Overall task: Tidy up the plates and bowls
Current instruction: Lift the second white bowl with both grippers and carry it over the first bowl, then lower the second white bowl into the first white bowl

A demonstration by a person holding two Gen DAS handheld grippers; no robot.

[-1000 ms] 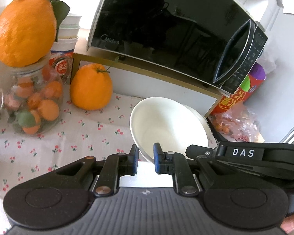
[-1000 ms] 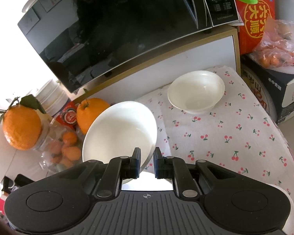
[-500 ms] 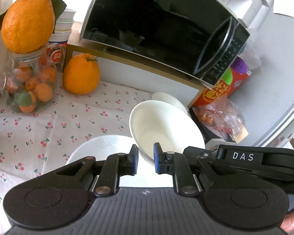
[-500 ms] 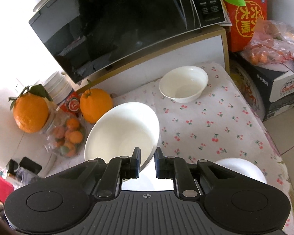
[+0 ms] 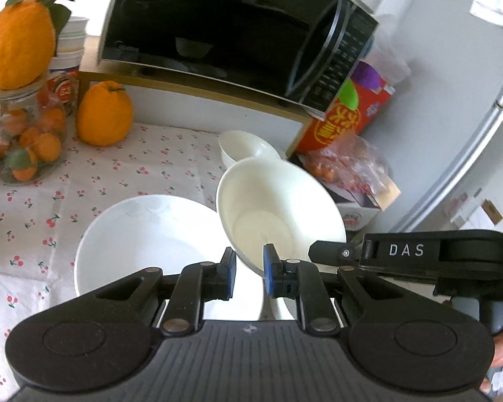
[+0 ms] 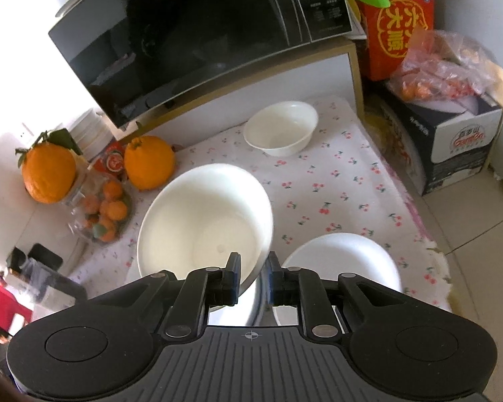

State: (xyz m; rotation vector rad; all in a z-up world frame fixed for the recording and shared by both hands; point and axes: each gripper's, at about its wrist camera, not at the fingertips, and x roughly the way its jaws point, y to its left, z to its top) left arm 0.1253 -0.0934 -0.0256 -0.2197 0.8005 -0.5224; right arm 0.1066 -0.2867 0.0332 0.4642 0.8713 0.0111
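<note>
My left gripper (image 5: 249, 268) is shut on the near rim of a tilted white bowl (image 5: 278, 214) held above the cherry-print tablecloth. In the left wrist view the right gripper's finger (image 5: 332, 253) reaches that same rim just to the right. My right gripper (image 6: 254, 278) is shut on the rim of a tilted white bowl (image 6: 204, 221), apparently the same one. A wide white dish (image 5: 144, 234) lies on the cloth below and left of the bowl, and shows as the dish (image 6: 345, 261) at lower right. A smaller white bowl (image 5: 241, 144) (image 6: 281, 127) stands by the shelf.
A black microwave (image 5: 218, 26) (image 6: 191, 33) sits on a shelf at the back. A big orange (image 5: 104, 117) and a jar of small oranges (image 5: 23, 140) stand at the left. A red box (image 5: 345, 117), a fruit bag and a carton (image 6: 452, 134) crowd the right, past the table edge (image 6: 436, 268).
Both grippers have carried the bowl back from the microwave toward the near side of the table. The wide dish has come into view beneath it. Both grips are unchanged.
</note>
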